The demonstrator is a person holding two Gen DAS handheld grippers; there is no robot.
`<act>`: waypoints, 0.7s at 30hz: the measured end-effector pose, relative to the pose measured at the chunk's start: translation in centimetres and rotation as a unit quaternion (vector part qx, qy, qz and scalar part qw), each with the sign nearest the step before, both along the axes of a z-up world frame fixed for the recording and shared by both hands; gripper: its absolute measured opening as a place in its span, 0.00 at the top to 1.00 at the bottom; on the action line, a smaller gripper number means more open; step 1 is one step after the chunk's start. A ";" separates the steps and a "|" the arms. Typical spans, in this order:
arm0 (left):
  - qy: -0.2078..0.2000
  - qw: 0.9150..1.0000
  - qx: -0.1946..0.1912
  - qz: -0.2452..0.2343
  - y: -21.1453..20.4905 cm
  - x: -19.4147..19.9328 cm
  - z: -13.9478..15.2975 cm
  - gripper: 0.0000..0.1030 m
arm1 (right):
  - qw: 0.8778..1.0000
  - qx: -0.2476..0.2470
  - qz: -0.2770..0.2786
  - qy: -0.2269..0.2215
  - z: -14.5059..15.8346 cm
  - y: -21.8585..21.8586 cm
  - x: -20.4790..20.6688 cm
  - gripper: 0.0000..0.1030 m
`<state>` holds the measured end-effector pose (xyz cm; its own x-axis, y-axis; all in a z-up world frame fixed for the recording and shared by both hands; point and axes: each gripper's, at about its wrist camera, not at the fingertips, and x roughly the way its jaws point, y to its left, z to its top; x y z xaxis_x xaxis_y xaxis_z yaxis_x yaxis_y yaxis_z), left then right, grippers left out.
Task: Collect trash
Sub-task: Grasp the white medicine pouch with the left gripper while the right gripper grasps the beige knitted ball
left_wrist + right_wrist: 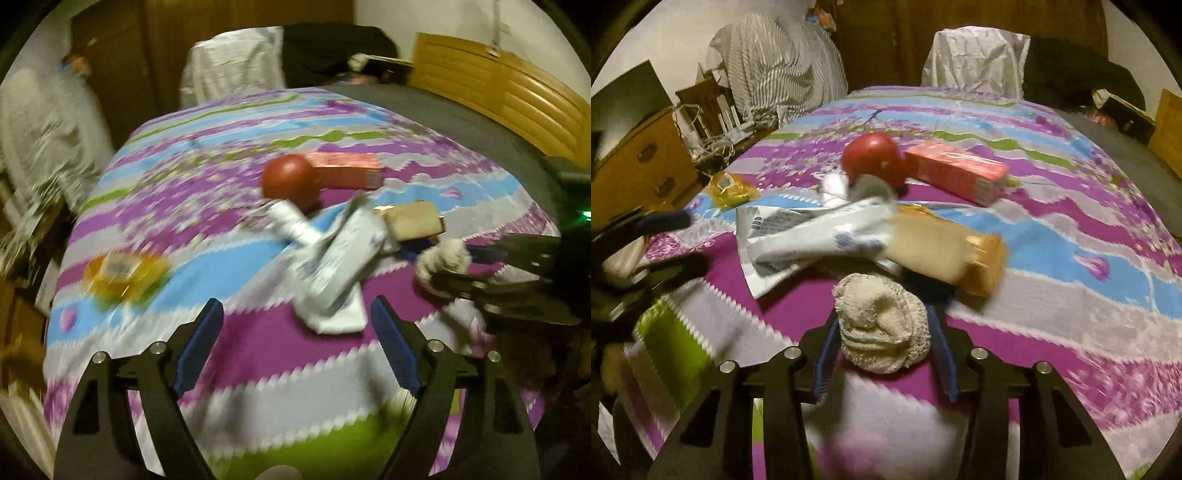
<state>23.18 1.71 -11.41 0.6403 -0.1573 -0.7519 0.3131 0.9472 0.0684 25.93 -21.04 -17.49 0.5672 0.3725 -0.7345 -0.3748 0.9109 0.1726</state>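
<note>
My right gripper (882, 314) is shut on a crumpled off-white wad (882, 328) and holds it above the bedspread; it also shows in the left wrist view (443, 256). My left gripper (297, 317) is open and empty, just short of a white plastic wrapper (340, 266), which also shows in the right wrist view (812, 240). Beyond lie a tan box (945, 247), a red ball (873, 157), a pink carton (956, 171) and a yellow wrapper (729, 188).
Everything lies on a bed with a purple, blue and green striped spread (1071, 258). A white bag (975, 59) and dark clothes sit at the far end. A wooden dresser (639, 166) with cables stands left; a wooden headboard (498, 92) stands right.
</note>
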 end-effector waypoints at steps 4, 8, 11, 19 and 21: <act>0.011 0.999 0.008 -0.047 -2.7 2.1 -0.9 0.21 | 0.999 0.027 -0.028 0.008 -0.1 -4.6 -1.8 0.54; 0.028 0.997 0.044 -0.058 -4.8 4.3 -2.4 0.17 | 0.998 0.051 -0.042 0.019 -1.2 -6.4 -2.7 0.53; 0.048 0.996 0.048 -0.062 -5.3 5.3 -3.1 0.44 | 0.997 0.059 -0.047 0.014 -1.4 -6.4 -2.9 0.53; 0.077 0.995 0.019 -0.057 -3.6 1.6 -2.7 0.66 | 0.996 0.077 -0.050 0.009 -1.8 -7.1 -3.4 0.53; 0.089 0.994 0.005 -0.061 -2.2 -0.5 -2.4 0.66 | 0.996 0.078 -0.049 0.007 -1.8 -7.1 -3.6 0.53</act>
<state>22.72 -0.51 -13.86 0.4739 -0.2168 -0.8535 0.4331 0.9013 0.0115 22.32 -28.14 -19.30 0.5965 0.4263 -0.6800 -0.2812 0.9046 0.3204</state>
